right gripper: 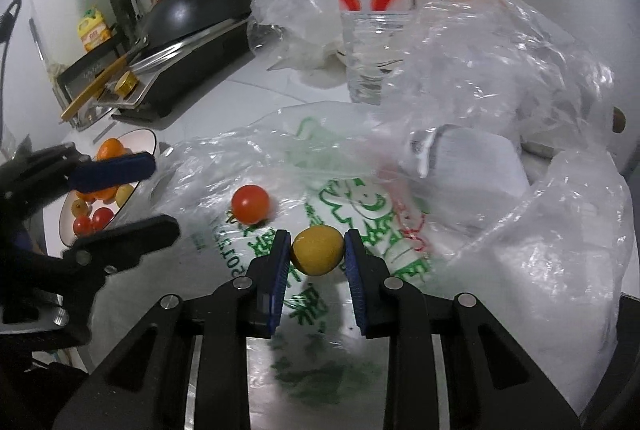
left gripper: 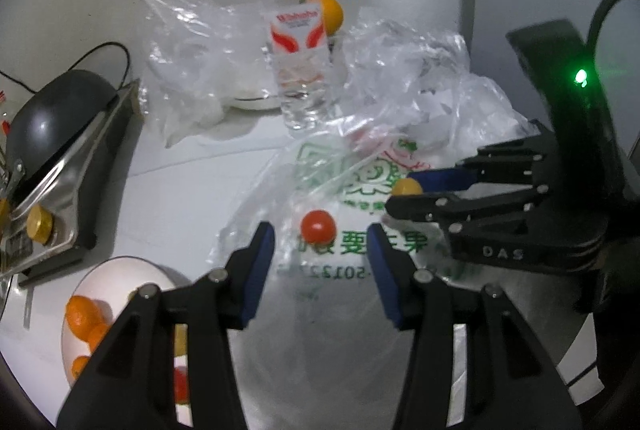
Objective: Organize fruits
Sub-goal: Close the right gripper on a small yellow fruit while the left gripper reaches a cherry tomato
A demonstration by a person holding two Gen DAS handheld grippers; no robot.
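While a black wok [right gripper: 192, 5] is sitting on a steel-edged stove [right gripper: 188, 69] at the far left of the right wrist view, a white plate [right gripper: 150, 141] just in front of it is holding oranges [right gripper: 110, 149] and small red tomatoes [right gripper: 98, 218], with a yellowish fruit among them. The left gripper [left gripper: 322, 256] is hovering over the printed plastic bag [left gripper: 352, 238] beside that plate, its jaws standing wide apart and gripping nothing. A red tomato [left gripper: 318, 226] is lying on the bag just ahead of the gap between its blue pads [left gripper: 258, 262]. In the right wrist view the same tomato is resting a little left of and beyond the right gripper [right gripper: 318, 254], whose jaws are pressing narrowly on a yellow fruit [right gripper: 318, 256] from both sides, just above the bag. Farther back, a clear water bottle [right gripper: 374, 25] is standing upright among crumpled clear plastic bags [right gripper: 500, 61]. In the left wrist view another orange [left gripper: 332, 13] is showing behind the bottle. At the right, a white package [right gripper: 472, 157] is lying under the crumpled plastic.
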